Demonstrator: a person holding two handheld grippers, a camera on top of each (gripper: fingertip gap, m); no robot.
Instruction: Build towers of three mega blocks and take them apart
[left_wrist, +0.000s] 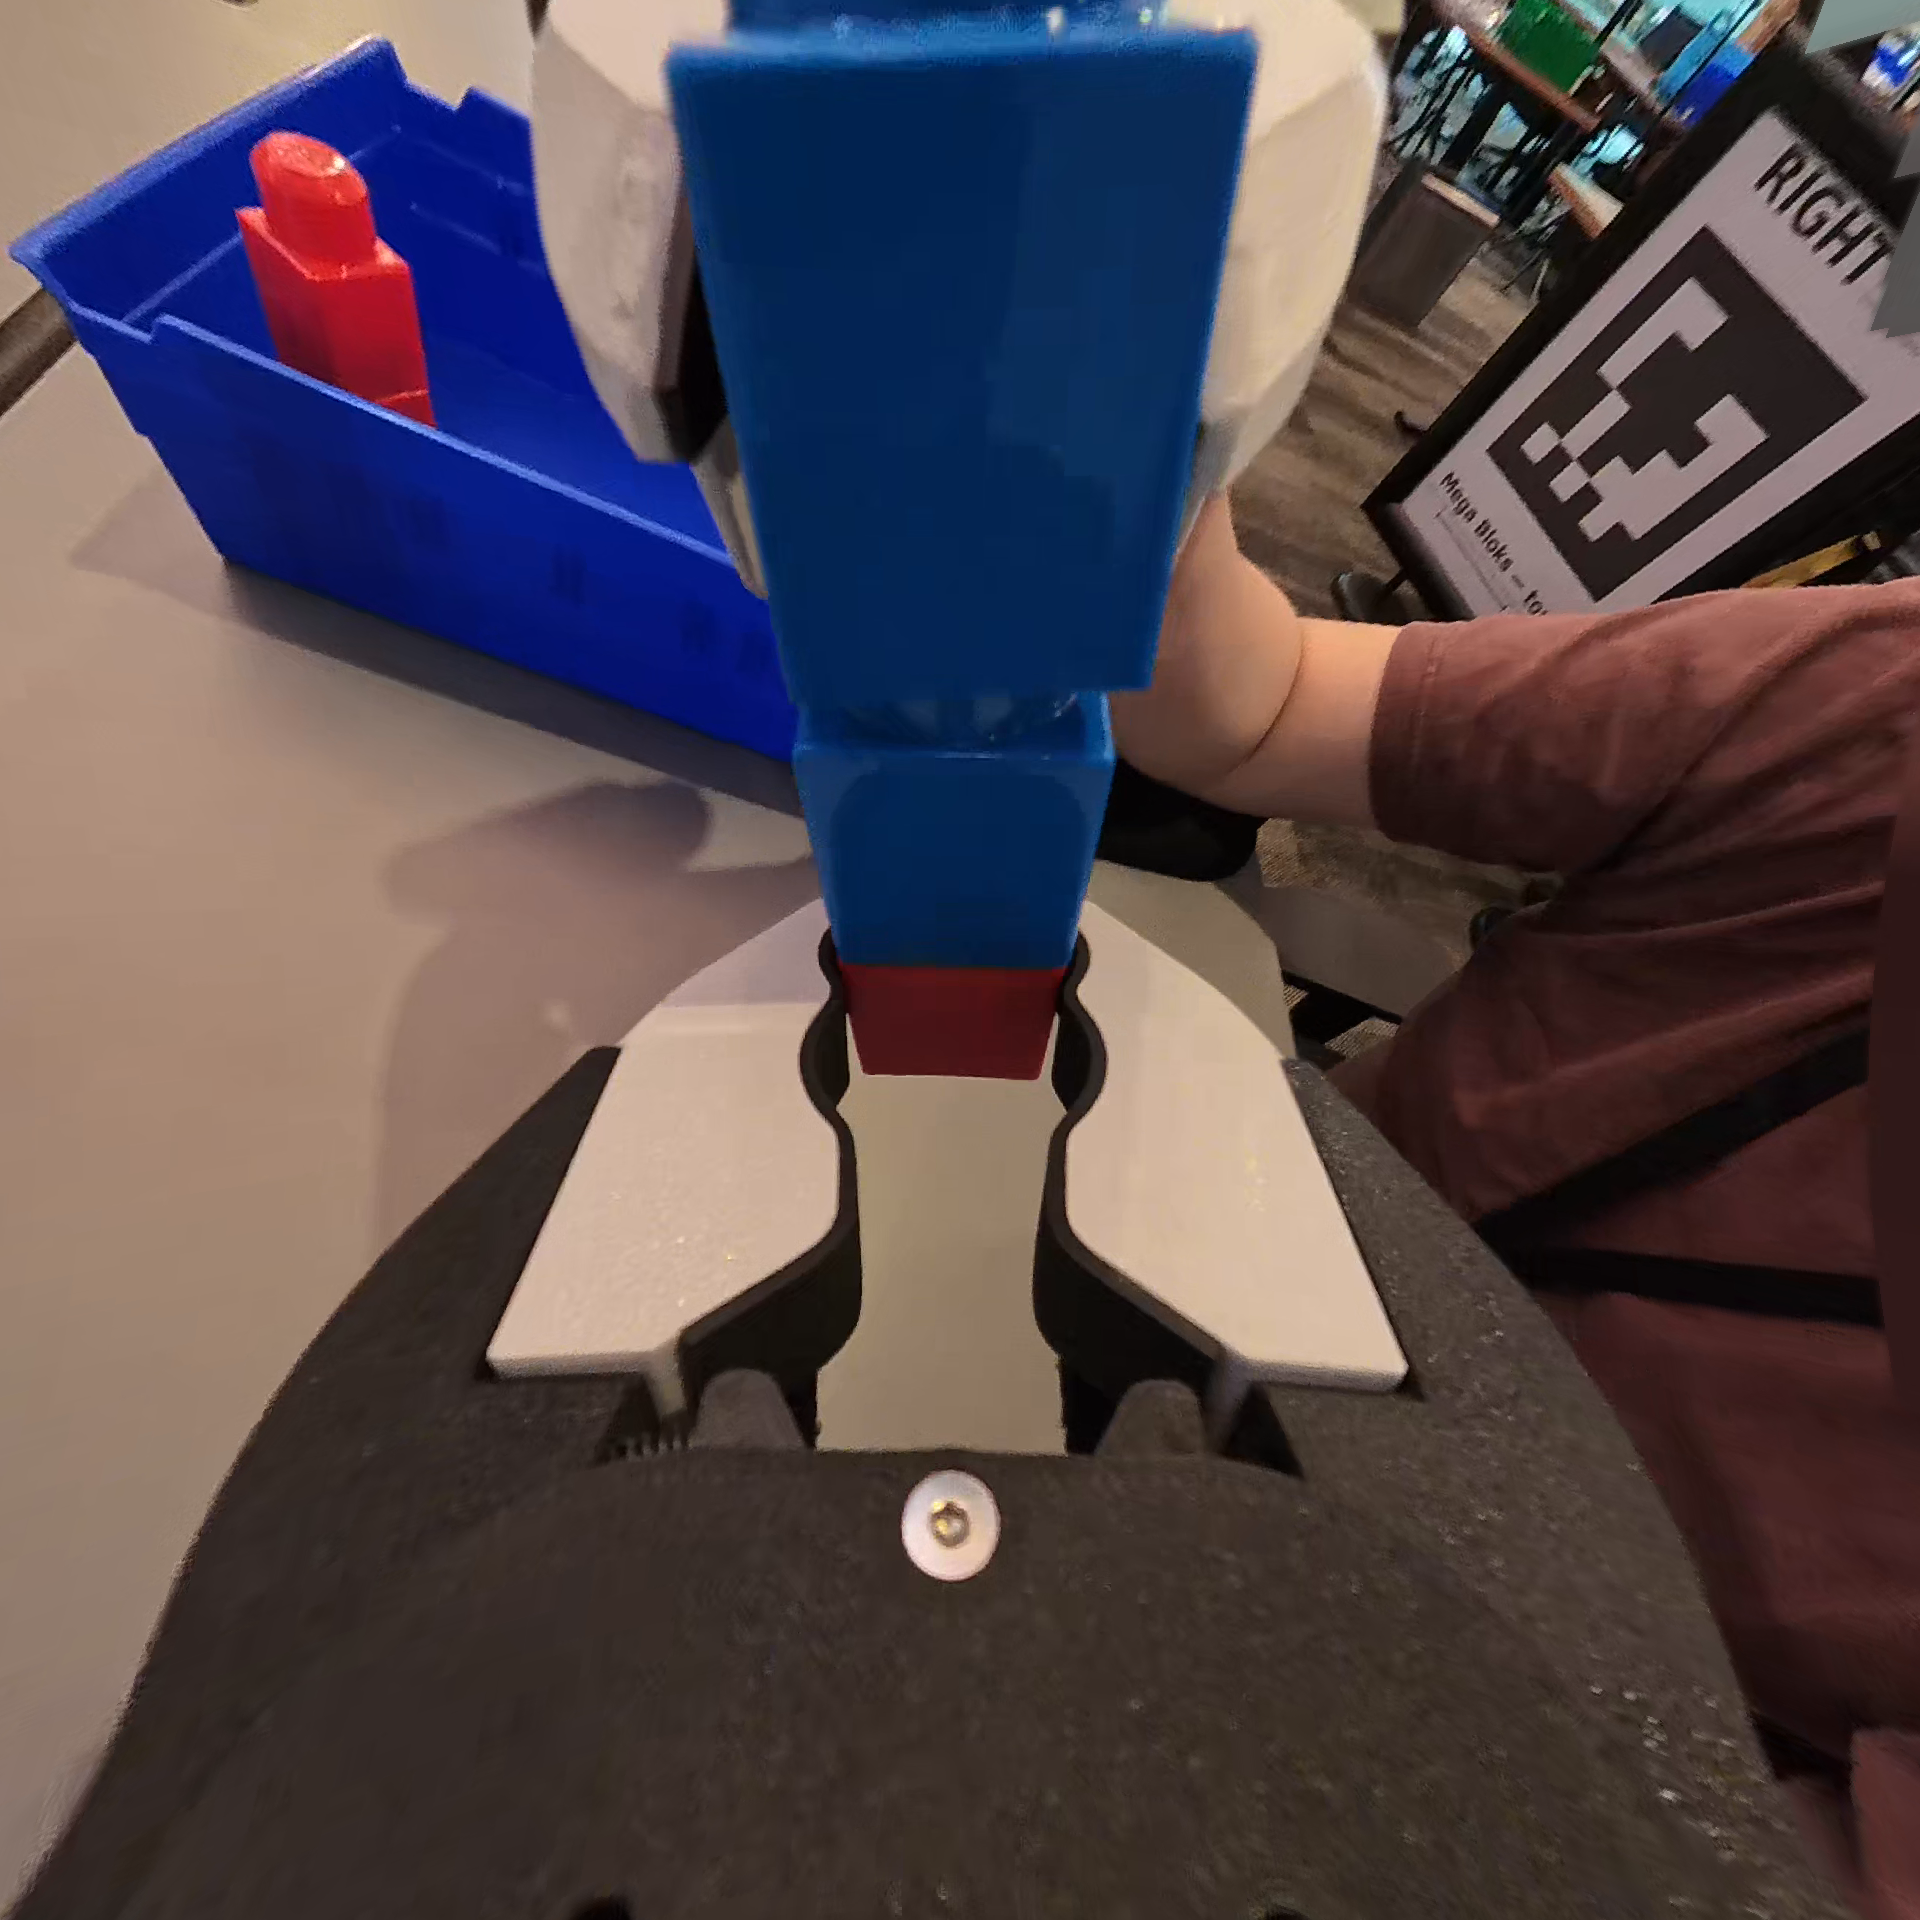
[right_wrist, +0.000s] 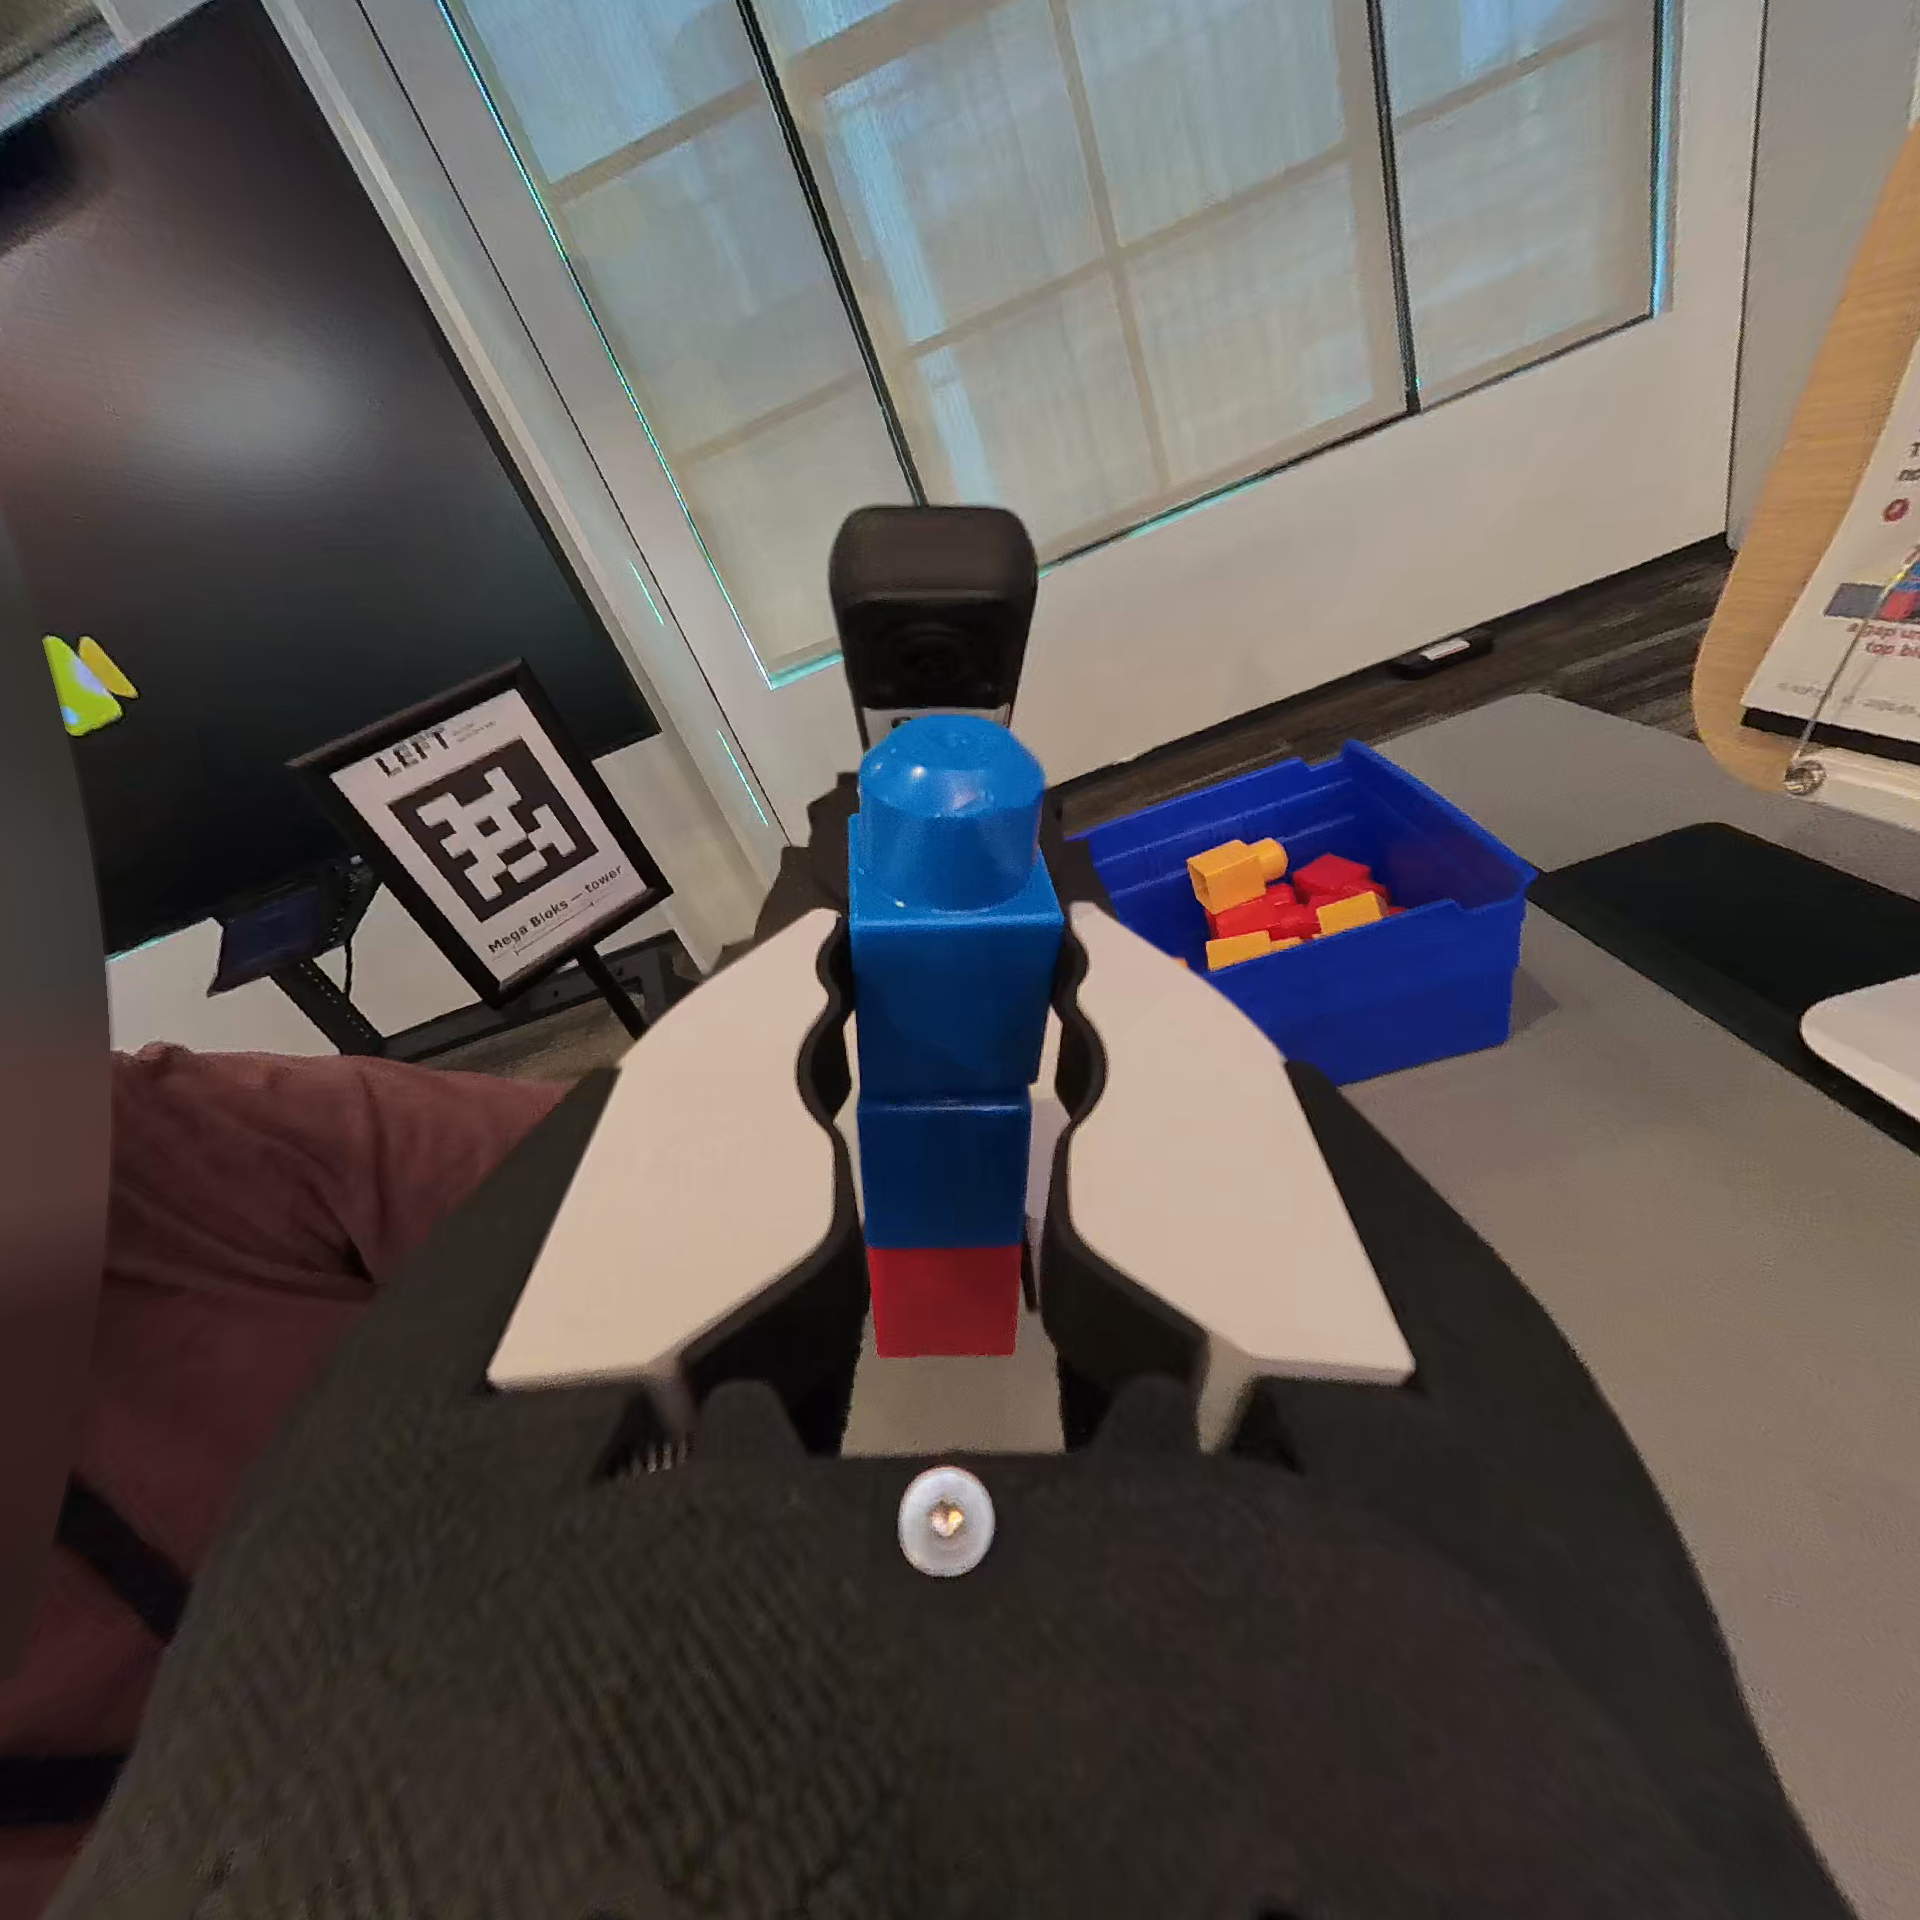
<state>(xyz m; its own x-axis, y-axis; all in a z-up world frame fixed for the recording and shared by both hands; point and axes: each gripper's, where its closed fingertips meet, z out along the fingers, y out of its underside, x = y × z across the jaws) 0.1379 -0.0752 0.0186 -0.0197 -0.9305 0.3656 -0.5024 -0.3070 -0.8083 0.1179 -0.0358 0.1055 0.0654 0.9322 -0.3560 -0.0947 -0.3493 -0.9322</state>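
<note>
While both claws bear on one stack, the step in hand reads as parting the top brick from a finished tower.

Item 1: tower of three moulded plastic bricks, red base brick (left_wrist: 945, 1013), blue middle brick (left_wrist: 951, 847), blue top brick with round stud (right_wrist: 951, 914). Location: held in the air between the two grippers, above the grey tabletop (left_wrist: 260, 883).

Item 2: left gripper (left_wrist: 948, 1013), black body, white finger plates. Clamped on the red base brick, black pads pressing both flanks.

Item 3: right gripper (right_wrist: 951, 997), same make. Closed on the blue top brick, pads (right_wrist: 826, 997) against its sides, stud standing clear beyond the tips.

Item 4: blue plastic bin (right_wrist: 1351, 997) on the table, holding loose red and orange bricks (right_wrist: 1288, 904).

Handling notes, as judgement:
- Keep both grips firm and square; the pads sit low on smooth walls and could slide.
- Pull along the tower's axis, with a slight rocking tilt to break the stud fit.
- The middle brick is ungripped, so which joint gives first is uncertain.
- Work over the table so a dropped brick stays within reach.
</note>
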